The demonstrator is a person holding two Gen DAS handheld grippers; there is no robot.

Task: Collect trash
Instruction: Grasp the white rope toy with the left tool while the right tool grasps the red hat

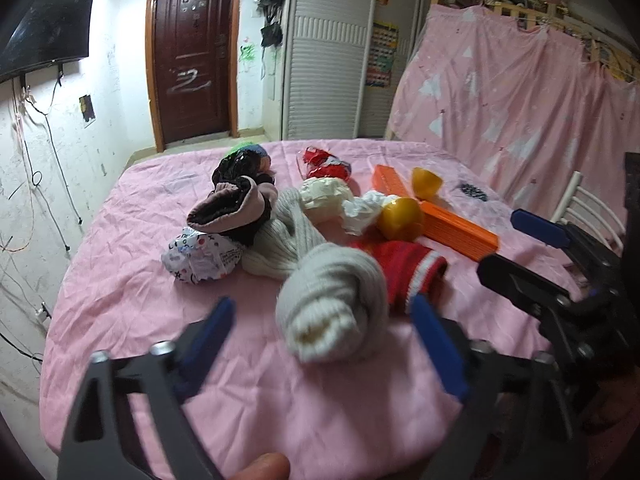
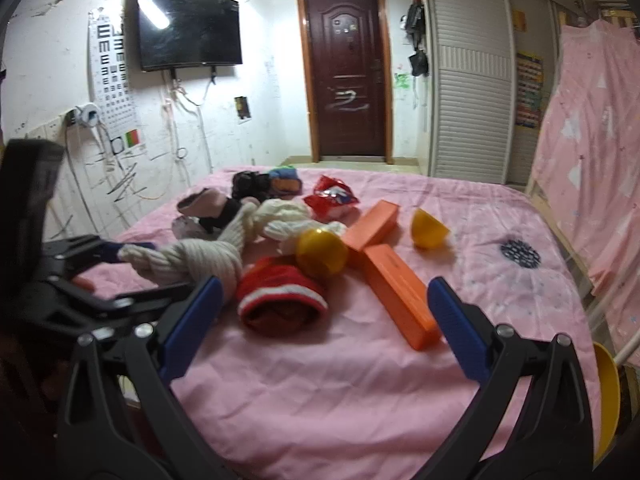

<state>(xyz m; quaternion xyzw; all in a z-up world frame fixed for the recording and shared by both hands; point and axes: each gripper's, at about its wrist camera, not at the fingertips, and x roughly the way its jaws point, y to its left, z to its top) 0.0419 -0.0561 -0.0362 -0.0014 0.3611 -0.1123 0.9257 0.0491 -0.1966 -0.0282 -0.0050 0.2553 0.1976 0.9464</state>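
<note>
Two grippers reach over the messy bed.
Left gripper [image 1: 324, 344] jaws sit open around the soft grey sock [image 1: 332, 304]; right gripper [image 2: 324, 328] is open and empty. Pinch the light sock's fat middle.

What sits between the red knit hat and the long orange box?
Nothing; bare pink sheet separates the red knit hat from the long orange box, clearest in the right wrist view.

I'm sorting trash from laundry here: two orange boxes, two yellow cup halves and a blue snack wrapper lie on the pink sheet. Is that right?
Not quite: the snack wrapper is red, not blue, as the right wrist view shows. The two orange boxes and the two yellow cup halves do lie on the pink sheet.
</note>
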